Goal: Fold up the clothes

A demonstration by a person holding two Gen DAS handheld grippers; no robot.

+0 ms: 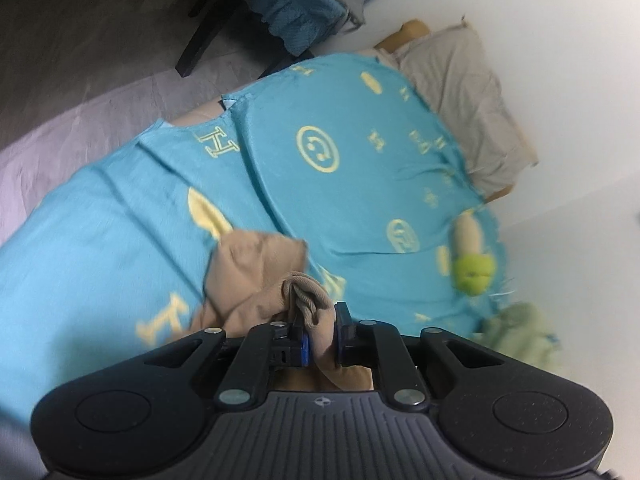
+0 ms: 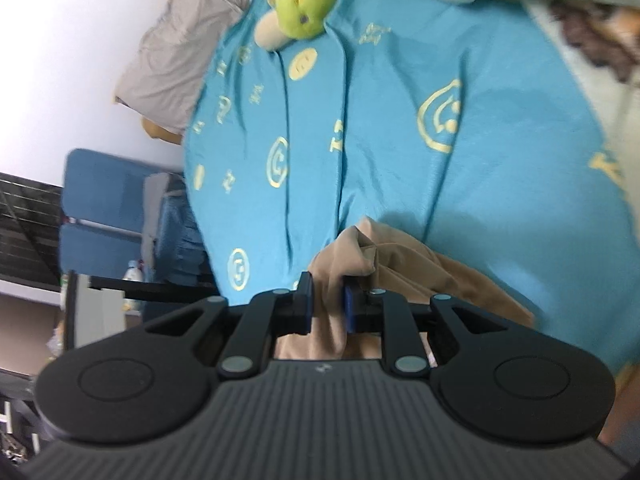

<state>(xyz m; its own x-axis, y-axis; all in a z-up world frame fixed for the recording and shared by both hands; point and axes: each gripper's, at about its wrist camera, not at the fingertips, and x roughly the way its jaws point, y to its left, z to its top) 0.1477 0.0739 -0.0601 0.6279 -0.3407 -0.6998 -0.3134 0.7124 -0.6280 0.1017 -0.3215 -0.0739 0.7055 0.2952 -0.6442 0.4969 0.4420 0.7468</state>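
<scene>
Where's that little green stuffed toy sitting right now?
The green stuffed toy lies on the blue bedspread, near the grey pillow. It is far from the tan garment.

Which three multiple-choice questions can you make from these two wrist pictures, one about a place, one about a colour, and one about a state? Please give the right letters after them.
1. Where does the green plush toy lie?
A. on the blue bedspread
B. on the floor
C. inside a gripper

2. What colour is the garment that both grippers hold?
A. white
B. tan
C. black

3. How does the left gripper stand?
A. wide open and empty
B. shut on the garment
C. out of view

Answers:
1. A, the toy rests on the bedspread near the grey pillow.
2. B, the cloth between the fingers is tan in both views.
3. B, its fingers pinch a bunched fold of the garment; the right gripper does the same.
</scene>
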